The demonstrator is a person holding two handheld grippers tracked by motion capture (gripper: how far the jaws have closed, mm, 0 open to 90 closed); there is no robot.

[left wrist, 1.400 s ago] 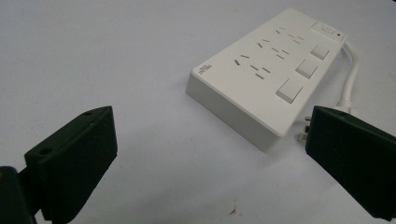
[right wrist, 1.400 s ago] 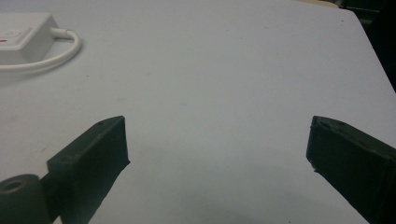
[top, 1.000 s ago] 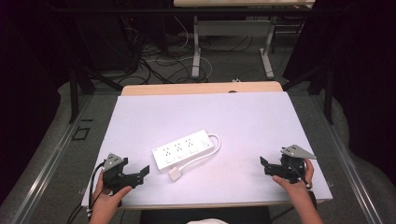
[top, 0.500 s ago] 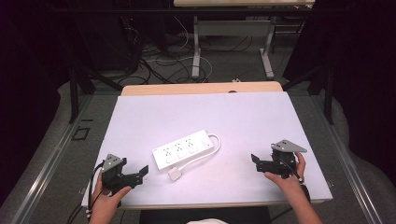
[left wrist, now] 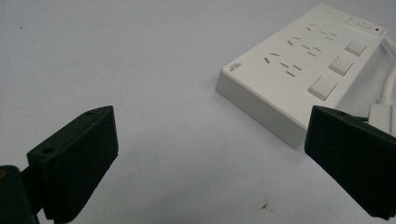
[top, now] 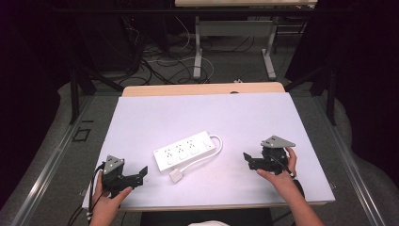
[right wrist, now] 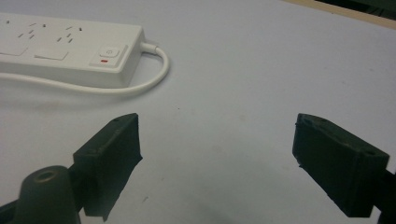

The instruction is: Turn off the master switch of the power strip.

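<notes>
White and bare apart from one item, the table (top: 141,117) sits in a dark room with cables on the floor behind. Both tools are empty, jaws spread wide: the left tool (top: 139,174) near the front left corner, the right tool (top: 248,160) at the front right. Between them, well apart from each, lies the power strip (top: 187,150), its cord (top: 214,149) looping round to a plug (top: 176,175). A grab from either side could likely snag that loose cord, or skid the light strip instead of gripping it.
</notes>
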